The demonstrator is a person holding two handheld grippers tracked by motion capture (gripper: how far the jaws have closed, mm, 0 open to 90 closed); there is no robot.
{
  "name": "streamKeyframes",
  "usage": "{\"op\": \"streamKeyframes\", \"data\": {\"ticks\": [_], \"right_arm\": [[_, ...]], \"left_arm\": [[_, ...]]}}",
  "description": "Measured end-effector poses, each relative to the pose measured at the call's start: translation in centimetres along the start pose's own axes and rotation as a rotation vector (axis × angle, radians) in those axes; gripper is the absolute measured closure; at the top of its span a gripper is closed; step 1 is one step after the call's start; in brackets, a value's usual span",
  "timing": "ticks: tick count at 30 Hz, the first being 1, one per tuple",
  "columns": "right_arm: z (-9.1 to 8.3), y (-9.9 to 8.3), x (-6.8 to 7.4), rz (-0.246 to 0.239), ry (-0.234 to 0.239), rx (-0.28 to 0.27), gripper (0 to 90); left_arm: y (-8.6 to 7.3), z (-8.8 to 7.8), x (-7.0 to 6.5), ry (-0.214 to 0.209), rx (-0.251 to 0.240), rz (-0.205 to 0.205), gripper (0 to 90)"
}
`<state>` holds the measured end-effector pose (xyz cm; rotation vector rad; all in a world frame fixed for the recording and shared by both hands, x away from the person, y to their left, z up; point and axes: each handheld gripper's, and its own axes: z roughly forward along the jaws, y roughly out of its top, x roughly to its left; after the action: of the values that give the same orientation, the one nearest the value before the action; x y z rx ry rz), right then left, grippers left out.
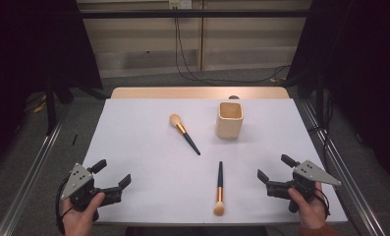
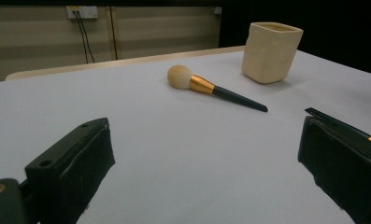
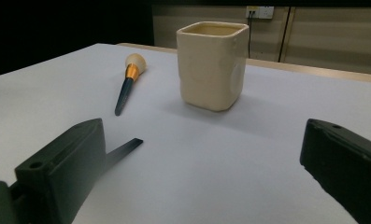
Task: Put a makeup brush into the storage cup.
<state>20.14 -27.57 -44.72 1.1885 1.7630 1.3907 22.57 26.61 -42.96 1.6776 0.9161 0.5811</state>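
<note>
Two brushes: far brush (image 1: 184,133), near brush (image 1: 219,189), fluffy cream heads, gold ferrules, dark handles. One squarish cream cup (image 1: 229,120). Left gripper (image 1: 113,173), right gripper (image 1: 271,167): jaws wide, empty.

Legible markings: none on the cream square ceramic cup (image 1: 230,119), on either dark-handled, gold-ferruled makeup brush (image 1: 183,132) (image 1: 219,189), on the white worktop (image 1: 143,147), or on the white wall socket plate (image 2: 82,11), whose face is too small to read.

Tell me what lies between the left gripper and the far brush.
Nothing: in the left gripper view, bare white table stretches from the open left gripper to the far brush.
</note>
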Motion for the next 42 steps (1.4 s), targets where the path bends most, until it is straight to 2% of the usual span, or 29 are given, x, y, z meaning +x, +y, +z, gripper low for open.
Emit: {"op": "streamKeyframes", "data": {"ticks": [3, 6, 14, 21, 22, 23, 24, 25, 30, 34, 35, 36, 37, 38, 39, 40, 42], "right_arm": [[0.1, -0.1, 0.1, -0.004, 0.008, 0.006, 0.4], [0.3, -0.1, 0.1, 0.0, 0.011, 0.014, 0.1], [0.3, -0.1, 0.3, -0.002, 0.013, 0.016, 0.3], [0.1, -0.1, 0.4, -0.004, 0.006, 0.011, 0.4], [0.1, 0.0, 0.5, -0.006, 0.007, 0.009, 0.3], [0.1, 0.0, 0.5, -0.006, 0.007, 0.009, 0.3], [0.2, 0.0, 0.6, -0.01, 0.009, 0.01, 0.3], [0.2, 0.0, 0.6, -0.01, 0.009, 0.01, 0.3], [0.3, -0.1, 0.6, -0.022, 0.011, 0.016, 0.3], [0.3, -0.1, 0.6, -0.014, 0.008, 0.013, 0.3], [0.3, 0.0, 0.6, -0.013, 0.009, 0.013, 0.3], [0.3, 0.0, 0.5, -0.012, 0.01, 0.013, 0.3], [0.3, 0.0, 0.5, -0.012, 0.01, 0.013, 0.3], [0.2, 0.0, 0.5, -0.007, 0.006, 0.01, 0.3], [0.2, 0.0, 0.5, -0.007, 0.006, 0.01, 0.3], [0.2, 0.0, 0.5, -0.003, 0.005, 0.01, 0.3], [0.2, 0.0, 0.4, -0.002, 0.005, 0.01, 0.3]], "left_arm": [[0.0, -0.1, 0.0, 0.01, -0.002, -0.006, 3.3], [0.1, -0.1, -0.3, 0.005, 0.003, 0.01, 3.3], [0.2, 0.1, -0.5, 0.001, 0.018, 0.018, 3.3], [0.3, 0.7, -0.7, -0.02, 0.021, 0.011, 3.4], [0.4, 0.8, -1.0, -0.034, 0.027, 0.023, 3.3], [0.4, 0.8, -1.0, -0.034, 0.027, 0.023, 3.3], [0.6, 0.8, -1.3, -0.031, 0.035, 0.047, 3.3], [0.6, 0.8, -1.3, -0.031, 0.035, 0.047, 3.3], [1.1, 1.3, -1.6, -0.041, 0.03, 0.049, 3.3], [1.5, 1.9, -1.7, -0.042, 0.026, 0.039, 3.3], [1.7, 2.1, -1.7, -0.048, 0.025, 0.032, 3.4], [1.9, 2.4, -2.0, -0.03, -0.003, 0.008, 3.5], [1.9, 2.4, -2.0, -0.03, -0.003, 0.008, 3.5], [2.1, 2.6, -2.3, -0.027, -0.003, 0.033, 3.4], [2.2, 2.8, -2.4, -0.036, -0.004, 0.04, 3.4], [2.4, 3.1, -2.7, -0.05, -0.005, 0.036, 3.3], [2.4, 3.3, -2.7, -0.052, -0.01, 0.035, 3.3]]}}
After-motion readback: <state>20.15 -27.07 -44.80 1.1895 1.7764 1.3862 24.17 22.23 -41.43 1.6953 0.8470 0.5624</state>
